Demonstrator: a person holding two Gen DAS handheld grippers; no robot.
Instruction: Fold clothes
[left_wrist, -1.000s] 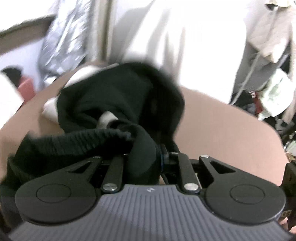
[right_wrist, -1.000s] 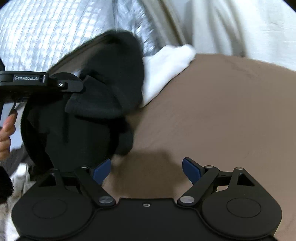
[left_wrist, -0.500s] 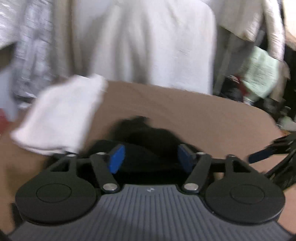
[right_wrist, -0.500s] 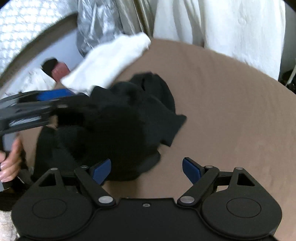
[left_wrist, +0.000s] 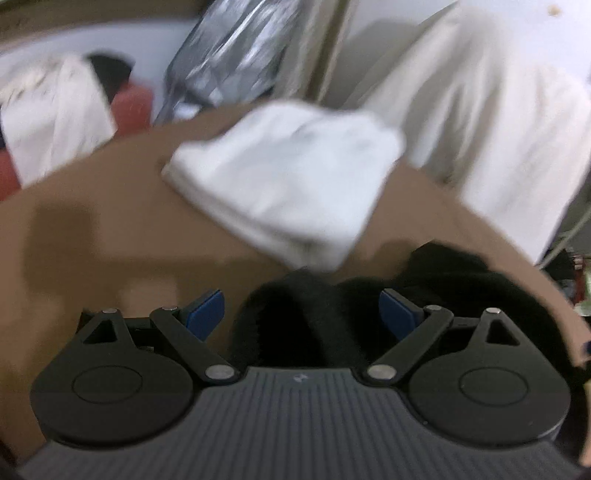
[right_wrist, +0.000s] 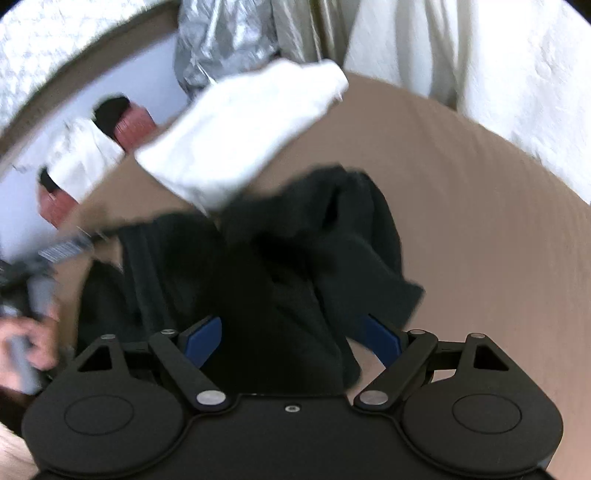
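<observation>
1. The black garment (right_wrist: 280, 258) lies crumpled on the brown surface (right_wrist: 480, 206); its far edge touches the folded white cloth (right_wrist: 243, 136) behind it.
2. The left gripper (left_wrist: 301, 308) points down at the garment's near part; its jaws are opening, blue pads (left_wrist: 205, 310) well apart; black fabric sits between them, but neither pad presses on it.
3. The right gripper (right_wrist: 291, 336) stands spread wide over the same garment; cloth lies between its fingers, untouched by the pads (right_wrist: 203, 338).
4. In the right wrist view a hand (right_wrist: 26, 343) holds the left gripper just beside the garment's left edge.
</observation>
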